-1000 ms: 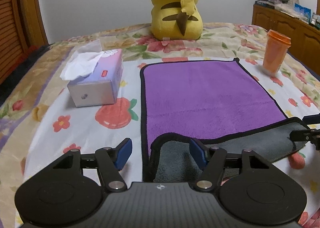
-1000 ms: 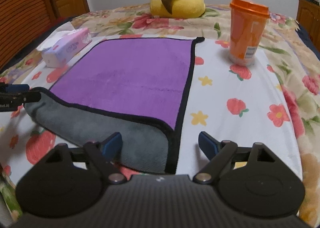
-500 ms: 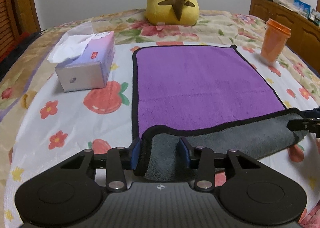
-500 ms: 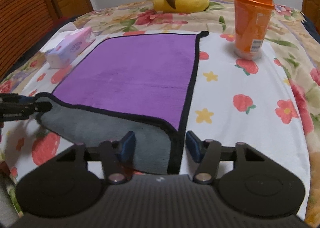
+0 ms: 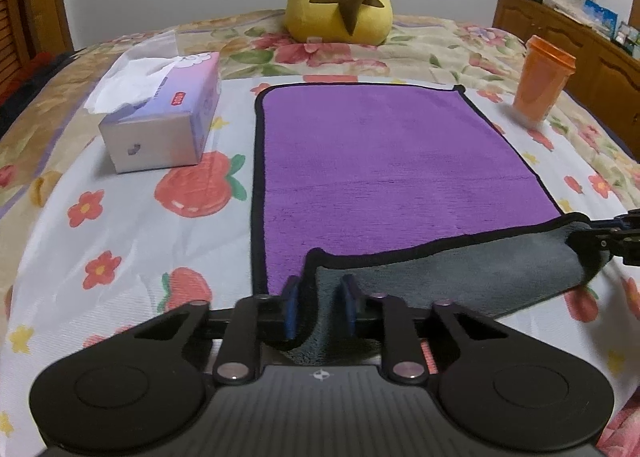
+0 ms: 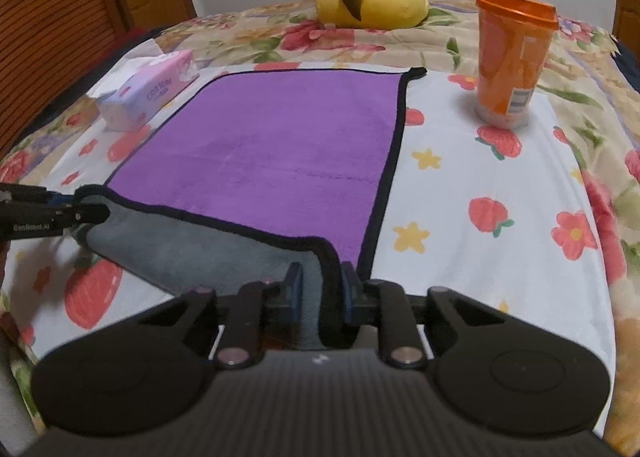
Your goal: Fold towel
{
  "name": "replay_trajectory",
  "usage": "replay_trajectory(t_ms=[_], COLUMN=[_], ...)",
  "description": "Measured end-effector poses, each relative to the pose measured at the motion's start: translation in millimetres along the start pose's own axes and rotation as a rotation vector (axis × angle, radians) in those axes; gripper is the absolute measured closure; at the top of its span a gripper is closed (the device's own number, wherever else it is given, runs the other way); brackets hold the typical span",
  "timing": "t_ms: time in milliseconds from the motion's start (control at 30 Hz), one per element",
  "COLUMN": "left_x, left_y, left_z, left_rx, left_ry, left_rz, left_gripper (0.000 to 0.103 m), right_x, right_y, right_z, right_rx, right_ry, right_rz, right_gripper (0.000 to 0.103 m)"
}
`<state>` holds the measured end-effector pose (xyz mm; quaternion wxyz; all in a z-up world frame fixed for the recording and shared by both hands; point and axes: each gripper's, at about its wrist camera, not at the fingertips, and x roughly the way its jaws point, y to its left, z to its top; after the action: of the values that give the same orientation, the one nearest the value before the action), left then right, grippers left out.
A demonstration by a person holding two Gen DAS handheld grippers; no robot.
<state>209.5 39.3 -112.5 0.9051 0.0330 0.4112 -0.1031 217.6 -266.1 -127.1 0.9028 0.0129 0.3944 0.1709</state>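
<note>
L gripper & R gripper each pinch a near corner of the towel, so lift both evenly, carry fwd w/ edge taut to far hem.

I see dim, even indoor light, soft shadows, no glare; fisheye bends edges, corners dark, slight blur.

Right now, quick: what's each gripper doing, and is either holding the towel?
Left gripper: closed on the near left corner of the towel, grey underside turned up.
Right gripper: closed on the near right corner of the towel.
</note>
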Motion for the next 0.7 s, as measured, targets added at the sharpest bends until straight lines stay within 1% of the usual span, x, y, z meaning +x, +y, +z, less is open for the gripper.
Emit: replay_trajectory(t_ms=[67,100,333,700], left_x=[-1.1,-1.7,-14.3,-43.5], left_y=[-1.9,-2.7,-5.0,-9.8], left_z=[-0.1,0.1,5.9,18.3], left_rx=[0.010,0.015,0.019,0.006], left_ry=[-0.004,-0.006,-0.049,-0.168], left_rz=[-0.001,0.001,-0.010,-0.033], left_gripper=[0.090,0.091,0.094,0.094], right_x=[-0.2,-0.3,-5.9,-22.3], right_y=[0.2,0.1,-0.3,-0.5], right_z=[0.1,0.3,4.2,15.2], right_rx=[-0.007,-0.010,-0.022,-0.031], right_ry=[-0.004,-0.006,-0.039,-0.125], right_rz=[0.001,0.006,0.012,0.023], right_gripper=[0.087,0.091,0.093,0.093])
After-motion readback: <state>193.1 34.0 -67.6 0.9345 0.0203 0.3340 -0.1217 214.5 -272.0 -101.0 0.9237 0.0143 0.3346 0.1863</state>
